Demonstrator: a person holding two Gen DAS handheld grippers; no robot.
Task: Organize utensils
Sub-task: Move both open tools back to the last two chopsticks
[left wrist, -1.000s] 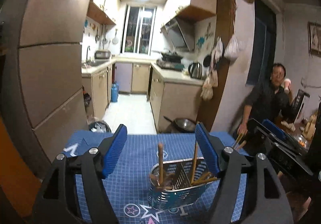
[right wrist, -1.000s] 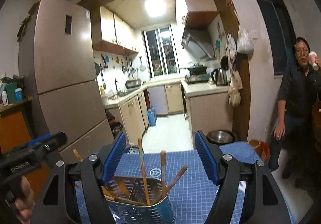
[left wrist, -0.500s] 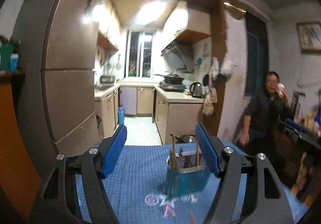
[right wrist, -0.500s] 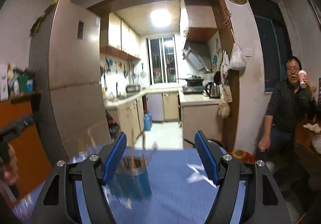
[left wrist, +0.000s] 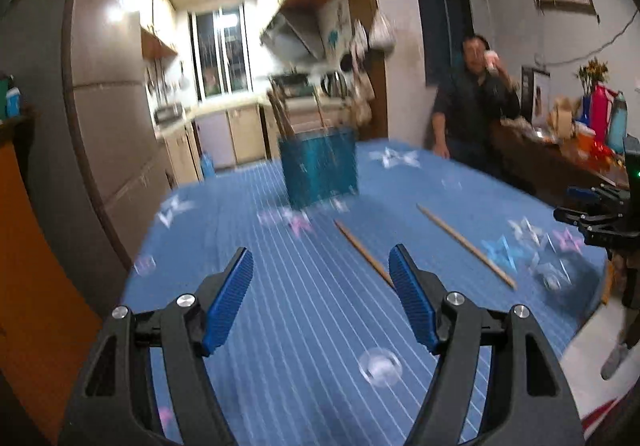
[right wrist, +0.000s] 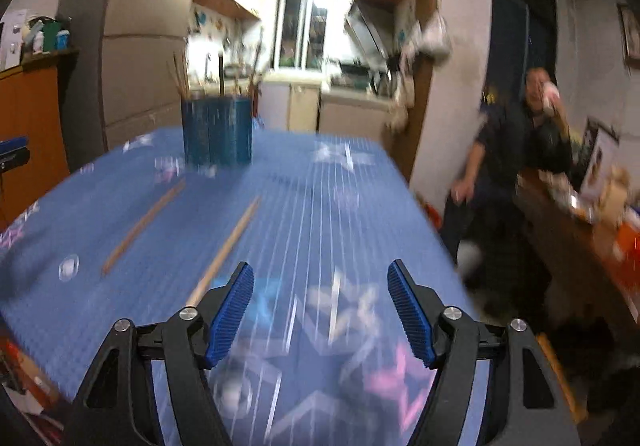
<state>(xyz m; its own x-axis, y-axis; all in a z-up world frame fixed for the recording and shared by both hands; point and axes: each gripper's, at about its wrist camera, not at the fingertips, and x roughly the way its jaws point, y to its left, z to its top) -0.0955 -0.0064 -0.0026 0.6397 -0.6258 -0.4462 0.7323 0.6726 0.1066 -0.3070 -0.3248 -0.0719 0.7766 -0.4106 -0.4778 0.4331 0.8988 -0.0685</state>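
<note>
Left wrist view: left gripper [left wrist: 321, 274] jaws apart, empty; nearer chopstick [left wrist: 363, 253] just upper right of centre, axis diagonal toward holder [left wrist: 318, 166].
Right wrist view: right gripper [right wrist: 321, 286] jaws apart, empty; second chopstick [right wrist: 225, 248] at left fingertip, likely closest.

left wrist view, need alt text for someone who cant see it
An open left gripper hovers empty over a blue mat where two loose chopsticks lie. A blue utensil holder with chopsticks stands farther back, blurred.

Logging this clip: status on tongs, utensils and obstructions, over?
Left tongs open, empty. Right tongs open, empty. Two chopsticks loose on mat; holder upright, holding others. Nothing in the way.
</note>
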